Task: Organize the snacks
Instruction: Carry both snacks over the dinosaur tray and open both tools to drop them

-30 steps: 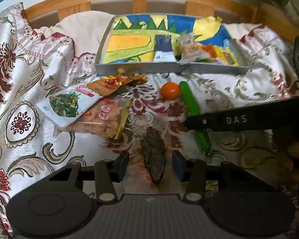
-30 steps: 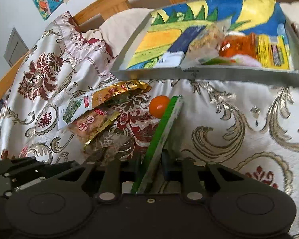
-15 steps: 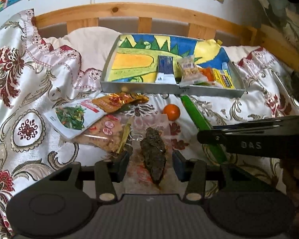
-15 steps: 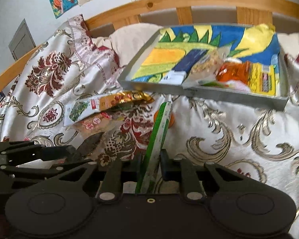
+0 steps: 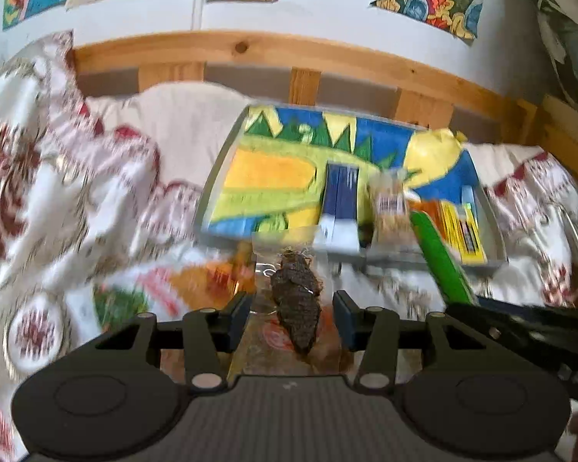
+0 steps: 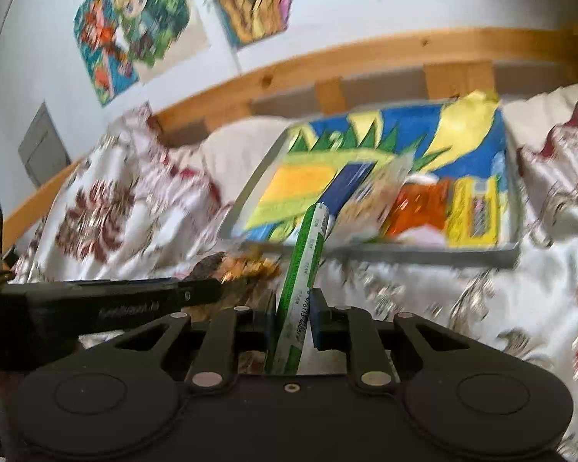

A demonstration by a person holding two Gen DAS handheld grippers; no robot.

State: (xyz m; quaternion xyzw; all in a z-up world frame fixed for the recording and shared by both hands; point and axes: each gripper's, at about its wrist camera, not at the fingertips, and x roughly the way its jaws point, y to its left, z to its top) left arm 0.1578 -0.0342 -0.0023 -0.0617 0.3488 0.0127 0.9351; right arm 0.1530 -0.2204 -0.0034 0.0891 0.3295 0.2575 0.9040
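Your left gripper [image 5: 292, 315] holds a clear, crinkly plastic bag [image 5: 285, 261] with a dark, rough, cone-shaped lump inside; its jaws stand well apart with the bag between them, and whether the pads actually pinch the film cannot be told through the blur. Your right gripper [image 6: 292, 321] is clenched on a long, flat green stick pack [image 6: 304, 269] with white panels and small printed digits too blurred to read; the pack juts straight ahead of the fingers, tilted slightly right. Ahead of both tools lies a shallow grey tray [image 6: 250, 192] lined with a bright painted sheet, carrying a dark blue flat pack [image 5: 341, 192], a clear bag of pale snacks [image 5: 391, 208] and orange and yellow packets [image 6: 474, 208]. Everything rests on glossy floral satin bedding [image 6: 462, 300].
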